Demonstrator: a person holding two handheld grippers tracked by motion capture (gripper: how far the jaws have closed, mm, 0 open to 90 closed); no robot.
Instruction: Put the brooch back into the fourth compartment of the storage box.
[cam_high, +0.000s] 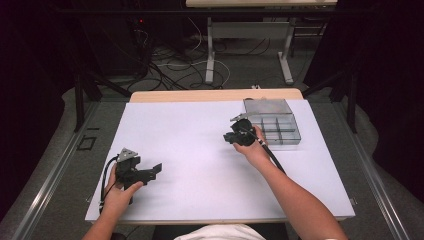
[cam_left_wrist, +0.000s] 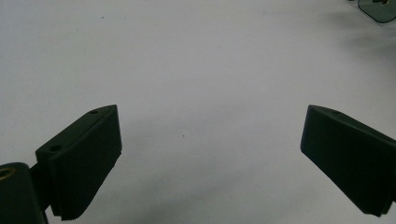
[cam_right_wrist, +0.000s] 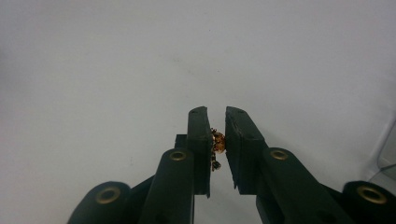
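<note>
My right gripper (cam_right_wrist: 216, 128) pinches a small gold piece (cam_right_wrist: 217, 142); the compartment box (cam_high: 272, 122) sits at three o'clock. I move slowly, keeping squeeze. Left gripper (cam_left_wrist: 210, 163) gapes wide, empty.

Dark room, grey floor (cam_high: 60, 165), tangled cables (cam_high: 170, 65), white-legged bench (cam_high: 247, 30) behind

high view: up above the near edge, looking forward and down at the whole white table (cam_high: 200, 150)
left gripper view: low, close over the table
right gripper view: same, skimming the table
shared: white tabletop
</note>
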